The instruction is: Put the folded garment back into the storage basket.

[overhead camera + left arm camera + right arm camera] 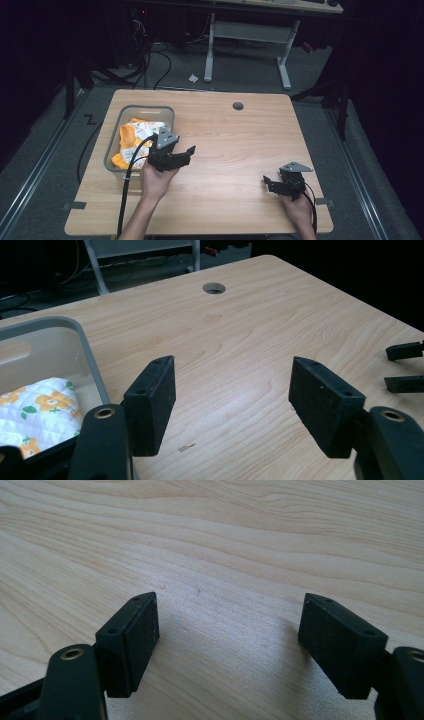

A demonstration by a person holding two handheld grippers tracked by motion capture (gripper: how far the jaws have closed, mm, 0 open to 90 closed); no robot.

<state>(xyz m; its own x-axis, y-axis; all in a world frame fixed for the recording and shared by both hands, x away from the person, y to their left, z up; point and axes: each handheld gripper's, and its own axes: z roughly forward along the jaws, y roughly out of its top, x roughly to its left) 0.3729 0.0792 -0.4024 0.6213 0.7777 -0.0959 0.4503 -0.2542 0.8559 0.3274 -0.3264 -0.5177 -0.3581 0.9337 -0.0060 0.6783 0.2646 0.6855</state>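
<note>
Left gripper (186,152): held in the left hand (156,181) just beside the bin's right wall, at 9 o'clock of the bench centre. Fingers (150,405) spread wide, nothing between them; bare wood shows in the gap.
Right gripper (267,181): held in the right hand (298,210) at 4 o'clock on the bench, near the front edge. Fingers (131,640) spread wide, nothing between them, low over bare wood.
Bin (116,136): grey, clear-walled, rounded corners; stands at 9 o'clock on the bench, near the left edge. In the left gripper view its rim (85,347) lies at 9 o'clock of the fingers.
Cloth (134,140): white with orange flowers and green leaves, crumpled inside the bin, apart from both grippers.
Bench (235,150): light wood; surface between the two grippers is bare.
Cable hole (238,106): round, at 12 o'clock on the bench, well apart from both grippers.
Obstruction: the bin's right wall stands between the left gripper and the cloth.
Cable (127,185): black, trails from the left gripper over the front edge.
Surroundings: grey floor; a white-legged desk (248,35) beyond the bench at 12 o'clock, loose cables at 11 o'clock.
</note>
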